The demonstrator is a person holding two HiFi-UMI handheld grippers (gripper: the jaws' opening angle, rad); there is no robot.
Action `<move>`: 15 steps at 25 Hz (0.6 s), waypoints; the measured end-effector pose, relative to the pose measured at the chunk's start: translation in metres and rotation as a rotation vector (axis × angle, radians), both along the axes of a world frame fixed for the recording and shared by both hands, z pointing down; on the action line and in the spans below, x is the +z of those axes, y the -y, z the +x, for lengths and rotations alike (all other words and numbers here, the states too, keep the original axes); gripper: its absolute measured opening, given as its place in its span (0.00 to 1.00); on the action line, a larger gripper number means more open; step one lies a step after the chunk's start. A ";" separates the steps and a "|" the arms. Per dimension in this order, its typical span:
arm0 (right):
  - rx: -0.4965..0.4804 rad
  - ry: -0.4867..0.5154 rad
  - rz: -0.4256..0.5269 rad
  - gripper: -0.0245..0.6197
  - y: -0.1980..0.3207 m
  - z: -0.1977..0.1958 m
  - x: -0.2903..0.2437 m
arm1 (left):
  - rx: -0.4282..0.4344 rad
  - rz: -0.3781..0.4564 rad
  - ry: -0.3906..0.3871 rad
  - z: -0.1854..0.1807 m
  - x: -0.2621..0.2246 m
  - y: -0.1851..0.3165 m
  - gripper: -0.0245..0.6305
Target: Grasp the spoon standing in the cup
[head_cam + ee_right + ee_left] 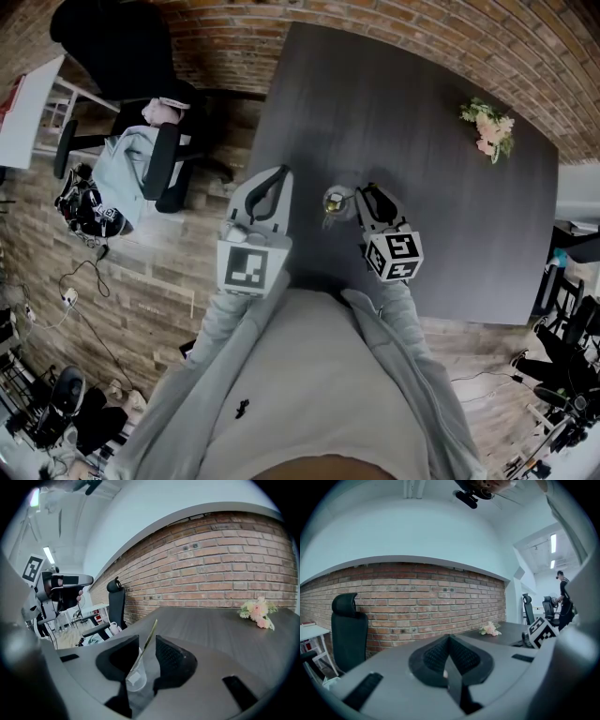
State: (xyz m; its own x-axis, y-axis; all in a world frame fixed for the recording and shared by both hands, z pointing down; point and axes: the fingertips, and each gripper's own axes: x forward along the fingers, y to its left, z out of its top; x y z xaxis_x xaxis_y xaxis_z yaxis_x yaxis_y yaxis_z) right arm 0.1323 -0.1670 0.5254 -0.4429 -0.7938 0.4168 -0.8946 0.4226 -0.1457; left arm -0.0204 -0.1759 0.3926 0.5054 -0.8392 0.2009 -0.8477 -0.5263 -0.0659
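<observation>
Leaning in the clear cup (135,676) on the table (220,627), in line with your right gripper's (145,643) parted jaws, the thin spoon (149,633) looks stiff, light, probably slick: pinch its handle above the rim; your left gripper (449,641) is clenched, empty.

Right gripper (146,645), jaws apart, straddles cup (134,676) and leaning spoon (150,633).

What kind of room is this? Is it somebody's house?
Probably an office or work room, not a home. There are black office chairs, a bare brick wall, a big dark table, and cables lying on the wooden floor.
</observation>
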 end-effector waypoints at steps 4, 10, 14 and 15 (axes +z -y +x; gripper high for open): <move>0.001 -0.005 0.001 0.21 0.000 0.000 0.000 | 0.005 0.007 0.012 0.000 -0.001 0.000 0.07; 0.007 0.000 0.003 0.12 -0.001 -0.001 -0.001 | 0.017 0.015 0.024 0.001 0.000 0.000 0.07; 0.007 0.037 0.011 0.10 -0.001 -0.002 -0.007 | 0.043 0.043 0.051 0.003 0.000 -0.001 0.07; 0.005 0.045 0.014 0.09 -0.001 -0.002 -0.009 | 0.045 0.045 0.055 0.003 0.000 -0.001 0.07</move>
